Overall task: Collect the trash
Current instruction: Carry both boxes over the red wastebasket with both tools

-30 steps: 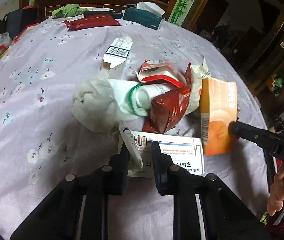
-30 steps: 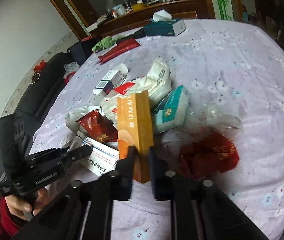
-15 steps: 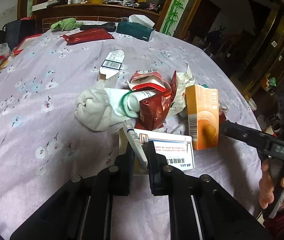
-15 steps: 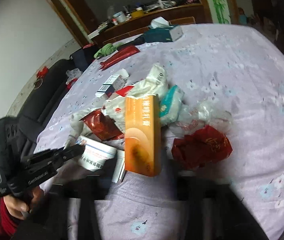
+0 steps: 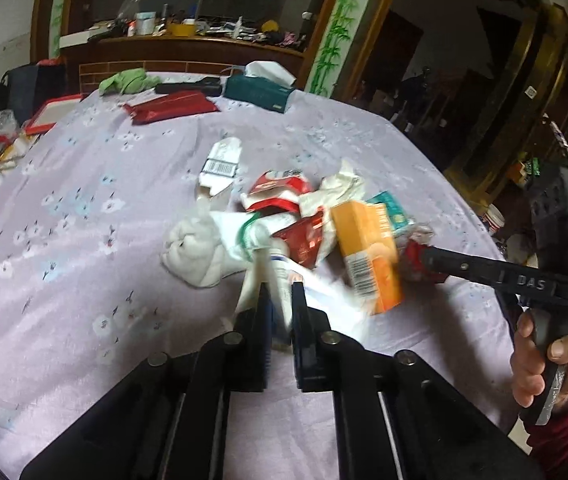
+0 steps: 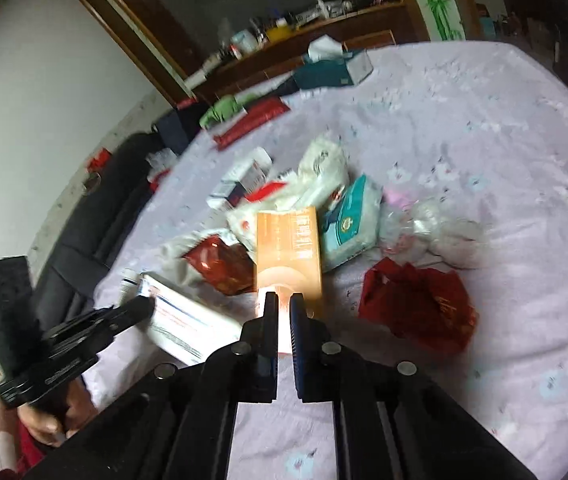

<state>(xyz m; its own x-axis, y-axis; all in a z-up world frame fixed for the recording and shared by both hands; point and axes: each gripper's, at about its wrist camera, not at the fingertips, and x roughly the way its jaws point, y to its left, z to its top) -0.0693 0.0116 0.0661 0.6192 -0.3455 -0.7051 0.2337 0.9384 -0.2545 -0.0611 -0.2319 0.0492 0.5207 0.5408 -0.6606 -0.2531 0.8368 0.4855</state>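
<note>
The left hand-held gripper (image 5: 280, 300) was closed on the flap of a flat white medicine box with blue print (image 5: 284, 280), which lay at the near edge of the trash pile on the round bench covered in a lilac flowered cloth (image 5: 84, 240). The right hand-held gripper (image 6: 282, 312) was clamped on the near end of a tall orange carton (image 6: 287, 248), its two jaws pressed against the cardboard. The carton lay among the pile, beside a shiny dark red foil wrapper (image 6: 220, 264) on one side and a teal-and-white tissue pack (image 6: 349, 228) on the other. A crumpled red plastic bag (image 6: 419, 308) sat just to the right of the carton, apart from it. A knotted white plastic bag (image 5: 200, 248) rested at the left of the pile. Both views were motion-blurred.
</note>
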